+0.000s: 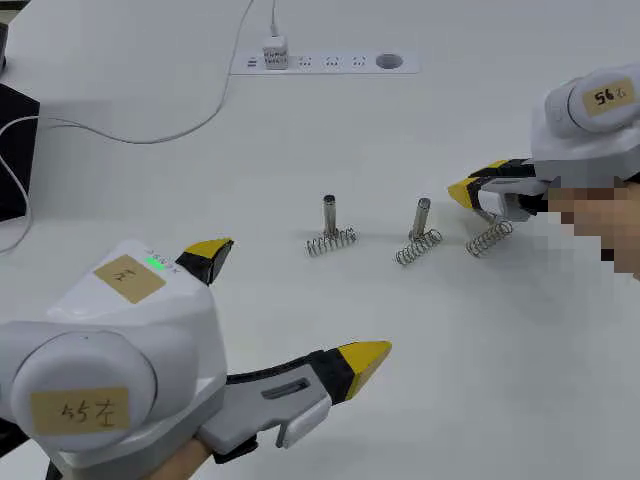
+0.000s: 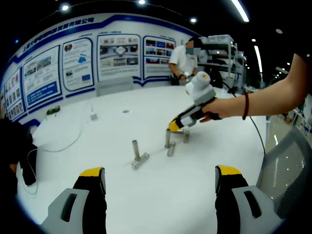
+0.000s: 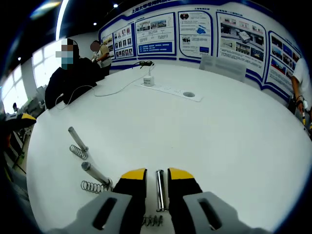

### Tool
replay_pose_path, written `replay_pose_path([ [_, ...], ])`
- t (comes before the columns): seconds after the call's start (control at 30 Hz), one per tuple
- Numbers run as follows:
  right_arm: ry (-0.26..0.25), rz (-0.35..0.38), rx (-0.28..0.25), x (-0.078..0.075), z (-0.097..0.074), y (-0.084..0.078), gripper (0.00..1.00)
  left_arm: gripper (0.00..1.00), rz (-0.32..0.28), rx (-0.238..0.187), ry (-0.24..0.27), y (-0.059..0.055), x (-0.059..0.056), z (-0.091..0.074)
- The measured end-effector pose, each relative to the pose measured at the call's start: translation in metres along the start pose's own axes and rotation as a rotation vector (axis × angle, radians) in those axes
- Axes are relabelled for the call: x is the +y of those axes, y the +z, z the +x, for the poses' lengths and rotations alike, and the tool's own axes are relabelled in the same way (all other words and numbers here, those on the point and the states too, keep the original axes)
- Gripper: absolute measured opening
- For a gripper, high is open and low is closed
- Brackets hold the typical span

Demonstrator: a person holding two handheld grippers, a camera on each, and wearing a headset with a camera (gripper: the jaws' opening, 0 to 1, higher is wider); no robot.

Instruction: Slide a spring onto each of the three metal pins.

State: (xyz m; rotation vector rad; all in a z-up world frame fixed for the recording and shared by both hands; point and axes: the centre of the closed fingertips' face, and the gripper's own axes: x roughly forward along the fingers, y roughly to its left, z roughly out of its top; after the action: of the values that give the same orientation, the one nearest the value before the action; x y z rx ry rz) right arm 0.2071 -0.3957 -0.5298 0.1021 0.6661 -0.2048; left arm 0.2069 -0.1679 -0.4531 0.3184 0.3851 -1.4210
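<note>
On the smooth white round table (image 1: 300, 150), the white left gripper with black, yellow-tipped jaws (image 1: 287, 302) hovers at the near left, its jaws spread wide with nothing between them. Towards the middle stands a short upright steel pin (image 1: 329, 213) with a small coiled wire spring (image 1: 331, 241) lying at its foot, then a second upright pin (image 1: 421, 218) with a second spring (image 1: 418, 247) lying against its base. Further right a third spring (image 1: 489, 238) lies flat just beside the right gripper (image 3: 157, 175), whose jaws are drawn in close on either side of a third upright pin (image 3: 159, 190); whether they actually pinch it cannot be told. At the far edge lies a white power strip (image 1: 325, 62) with a white cable (image 1: 215, 100) trailing left. Blue-and-white poster panels (image 2: 78, 63) line the curved wall under bright ceiling lights.
</note>
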Motion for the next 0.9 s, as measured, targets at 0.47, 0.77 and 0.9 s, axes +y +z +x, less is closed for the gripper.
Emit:
replay_pose_path([
  [0.47,0.001,0.005,0.048,-0.001,0.008,-0.009,0.1,0.93,-0.005,0.01,0.001,-0.002,0.002,0.001],
  [0.77,0.009,0.033,0.037,0.0,0.003,-0.004,0.09,0.93,-0.001,0.006,0.005,0.0,0.003,0.0],
  [0.9,0.009,0.033,-0.005,0.002,-0.007,0.007,0.09,0.93,0.003,0.005,0.007,0.001,0.004,-0.001],
])
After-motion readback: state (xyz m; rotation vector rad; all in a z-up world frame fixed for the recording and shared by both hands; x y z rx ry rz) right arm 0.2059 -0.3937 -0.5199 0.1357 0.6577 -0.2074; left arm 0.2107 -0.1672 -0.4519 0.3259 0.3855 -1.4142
